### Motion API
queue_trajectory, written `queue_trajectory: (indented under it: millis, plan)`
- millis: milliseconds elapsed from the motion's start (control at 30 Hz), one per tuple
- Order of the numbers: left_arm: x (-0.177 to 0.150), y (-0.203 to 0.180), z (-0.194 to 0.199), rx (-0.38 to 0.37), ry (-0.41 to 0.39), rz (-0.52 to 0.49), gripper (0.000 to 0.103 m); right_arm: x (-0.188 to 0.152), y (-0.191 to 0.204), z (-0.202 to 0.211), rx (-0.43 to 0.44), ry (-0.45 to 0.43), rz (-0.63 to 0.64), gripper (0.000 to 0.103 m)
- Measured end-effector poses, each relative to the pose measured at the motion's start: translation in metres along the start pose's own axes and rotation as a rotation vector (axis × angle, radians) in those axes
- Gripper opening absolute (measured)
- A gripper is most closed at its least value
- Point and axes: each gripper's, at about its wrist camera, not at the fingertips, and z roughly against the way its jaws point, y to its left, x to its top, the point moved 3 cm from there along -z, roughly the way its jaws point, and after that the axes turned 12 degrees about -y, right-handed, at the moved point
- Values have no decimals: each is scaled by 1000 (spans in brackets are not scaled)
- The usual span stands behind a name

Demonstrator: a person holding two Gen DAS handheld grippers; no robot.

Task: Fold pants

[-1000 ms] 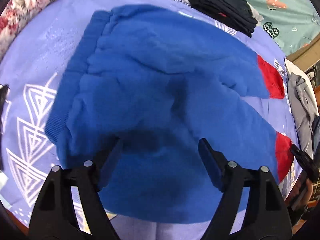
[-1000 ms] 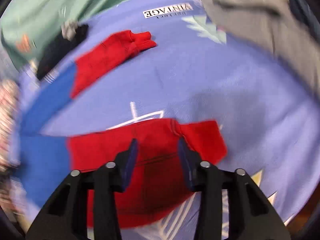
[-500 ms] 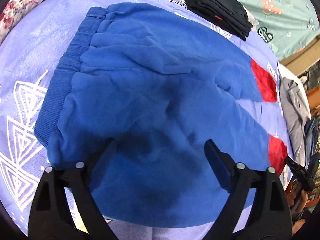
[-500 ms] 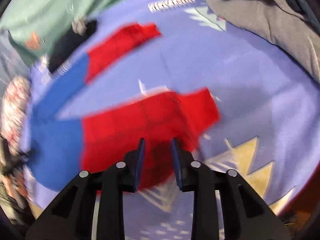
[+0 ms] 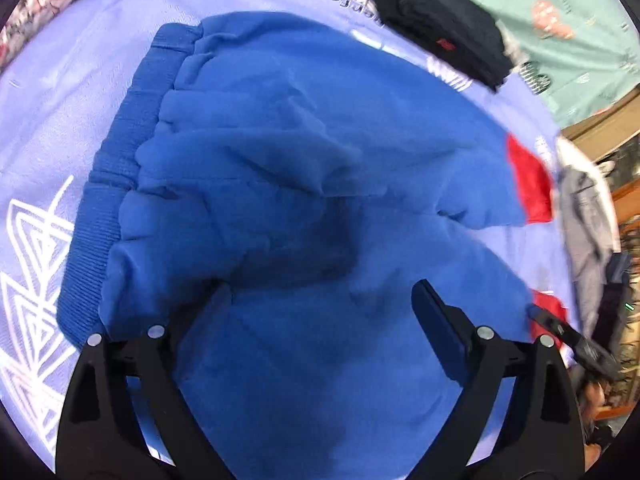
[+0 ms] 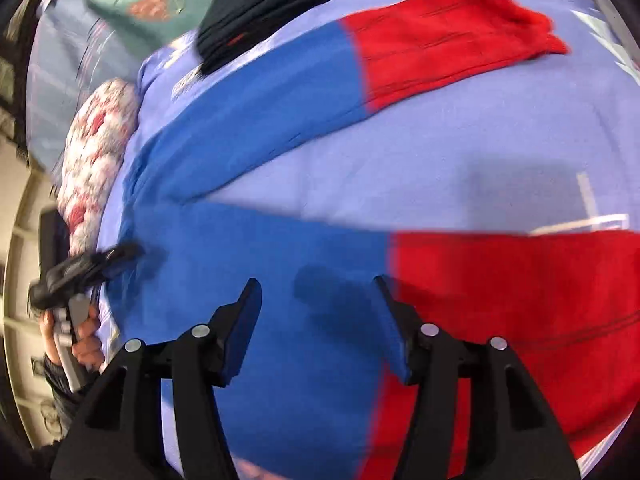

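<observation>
Blue fleece pants [image 5: 304,168] with red lower legs lie spread flat on a lavender blanket [image 5: 60,92]. The ribbed waistband [image 5: 116,168] is at the left in the left wrist view. My left gripper [image 5: 320,300] is open and hovers over the seat near the crotch. In the right wrist view the two legs [image 6: 256,120] run apart, each ending in red [image 6: 452,36]. My right gripper [image 6: 316,300] is open above the near leg, where blue meets red. It holds nothing.
A stack of folded dark clothes [image 5: 440,24] lies at the blanket's far edge, against a green sheet [image 5: 568,40]. Grey garments [image 5: 588,216] lie to the right. A floral pillow [image 6: 96,152] sits beyond the waistband end. The left hand and gripper [image 6: 76,276] show at the right view's left edge.
My right gripper opened wider and moved along the near leg from the red cuff toward the blue part. My left gripper drew slightly closer over the seat, still open.
</observation>
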Motion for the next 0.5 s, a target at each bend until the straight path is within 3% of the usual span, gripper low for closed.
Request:
queue_trajectory:
  millis: [33, 133, 167, 200, 267, 400, 433, 500]
  plan:
    - [0, 1, 1, -14, 5, 0, 93, 3, -11, 2, 33, -1, -49, 54]
    - [3, 1, 7, -18, 39, -5, 93, 16, -36, 16, -99, -59, -80, 54]
    - [6, 0, 11, -19, 38, -13, 93, 23, -40, 21, -186, -85, -75, 54]
    - [11, -2, 17, -12, 20, -27, 93, 30, -44, 28, -215, -110, -86, 54]
    - [29, -5, 32, 14, -56, -73, 97, 41, -40, 32, -179, -116, -97, 55]
    - [69, -6, 43, 102, -166, -155, 99, 74, 9, 14, -171, -127, 78, 63]
    - [82, -4, 38, 117, -169, -191, 99, 82, 19, 9, -177, -133, 128, 64]
    - [98, 2, 28, 77, -134, -234, 99, 101, 43, -9, -177, -128, 240, 70]
